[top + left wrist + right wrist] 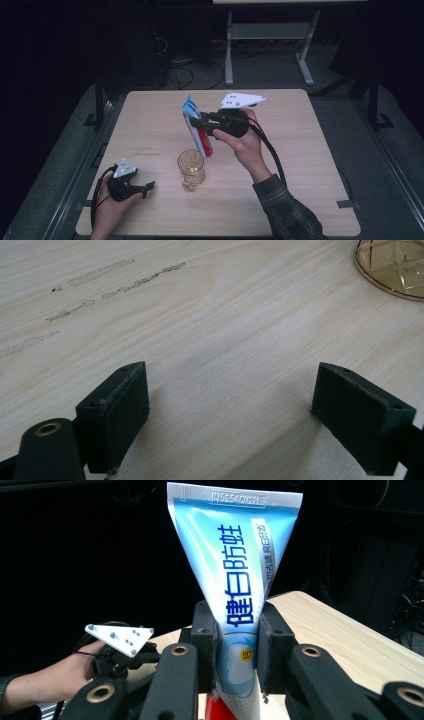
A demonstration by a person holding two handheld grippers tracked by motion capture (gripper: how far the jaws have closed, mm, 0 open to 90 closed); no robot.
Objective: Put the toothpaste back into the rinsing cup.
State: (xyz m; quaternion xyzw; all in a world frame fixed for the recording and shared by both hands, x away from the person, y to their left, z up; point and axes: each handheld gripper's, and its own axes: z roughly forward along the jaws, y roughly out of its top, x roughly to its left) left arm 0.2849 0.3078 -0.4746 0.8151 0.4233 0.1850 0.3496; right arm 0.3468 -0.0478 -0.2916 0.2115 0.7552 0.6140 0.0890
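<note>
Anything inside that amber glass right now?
From the high view, the amber glass looks empty; its base is hard to read through the patterned wall. The toothpaste tube, held by the right gripper, hangs above and behind it.

The high view looks forward and down over the whole table point(280, 170). The left gripper view sits just above the tabletop — sharing the glass point(395, 265) with the high view. The right gripper view faces level, close on the toothpaste tube point(240, 580).
</note>
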